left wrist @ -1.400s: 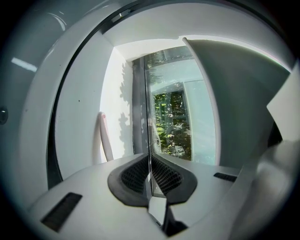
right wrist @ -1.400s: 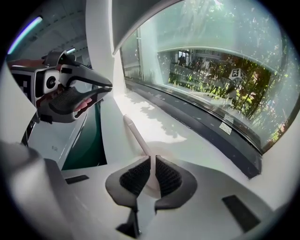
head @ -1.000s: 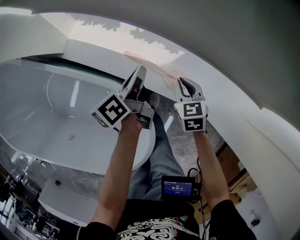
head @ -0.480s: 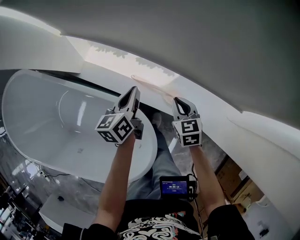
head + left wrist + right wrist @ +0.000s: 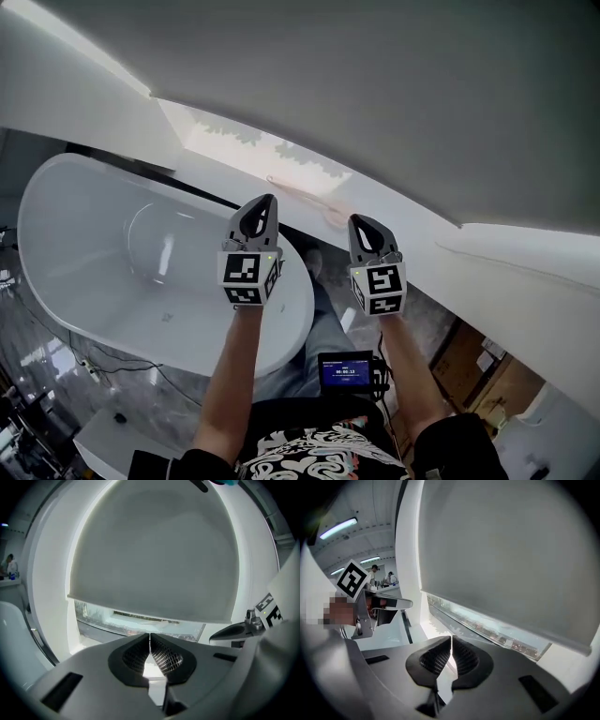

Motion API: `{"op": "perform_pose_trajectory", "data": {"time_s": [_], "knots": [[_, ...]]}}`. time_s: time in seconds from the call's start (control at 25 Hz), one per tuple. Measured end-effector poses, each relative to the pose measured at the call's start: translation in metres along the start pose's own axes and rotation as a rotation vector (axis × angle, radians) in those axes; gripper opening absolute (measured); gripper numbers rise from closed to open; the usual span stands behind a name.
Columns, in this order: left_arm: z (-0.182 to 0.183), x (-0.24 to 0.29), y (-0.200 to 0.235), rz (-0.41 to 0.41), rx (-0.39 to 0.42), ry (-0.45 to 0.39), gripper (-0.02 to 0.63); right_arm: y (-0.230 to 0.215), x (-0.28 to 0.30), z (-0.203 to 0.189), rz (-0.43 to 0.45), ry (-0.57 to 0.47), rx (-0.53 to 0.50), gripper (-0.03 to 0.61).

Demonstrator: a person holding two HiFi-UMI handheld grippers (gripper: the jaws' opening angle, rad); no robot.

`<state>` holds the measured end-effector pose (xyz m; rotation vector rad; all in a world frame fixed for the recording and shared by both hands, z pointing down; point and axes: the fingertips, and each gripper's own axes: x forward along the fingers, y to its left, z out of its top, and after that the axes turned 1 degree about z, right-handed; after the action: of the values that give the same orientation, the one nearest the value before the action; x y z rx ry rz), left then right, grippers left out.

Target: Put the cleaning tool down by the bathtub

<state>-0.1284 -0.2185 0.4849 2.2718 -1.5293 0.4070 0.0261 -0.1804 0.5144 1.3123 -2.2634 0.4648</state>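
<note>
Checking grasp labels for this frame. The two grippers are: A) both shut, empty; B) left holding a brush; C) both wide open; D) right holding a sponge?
A: the left gripper and the right gripper each show jaws meeting at the tips, nothing between them.

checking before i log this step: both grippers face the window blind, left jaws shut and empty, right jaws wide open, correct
Not quite. The right gripper is not wide open: the right gripper view shows its pads together with nothing between them. The rest stands: the left gripper is shut and empty, and both face the window blind.
</note>
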Motion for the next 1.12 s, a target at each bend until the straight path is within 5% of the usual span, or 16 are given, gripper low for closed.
{"op": "perform_pose_trajectory", "data": {"time_s": [0.56,0.8,1.12], "knots": [[0.103,-0.115,-0.007,0.023,0.025,-0.271,0.021,0.028,-0.121,0.109,-0.099,-0.232,-0.075,0.029],[0.134,-0.158,-0.025,0.018,0.090,-0.304,0.021,0.038,-0.164,0.137,-0.114,-0.284,-0.085,0.029],[0.151,-0.223,-0.048,0.047,0.072,-0.337,0.017,0.056,-0.229,0.163,-0.139,-0.366,-0.088,0.029]]}}
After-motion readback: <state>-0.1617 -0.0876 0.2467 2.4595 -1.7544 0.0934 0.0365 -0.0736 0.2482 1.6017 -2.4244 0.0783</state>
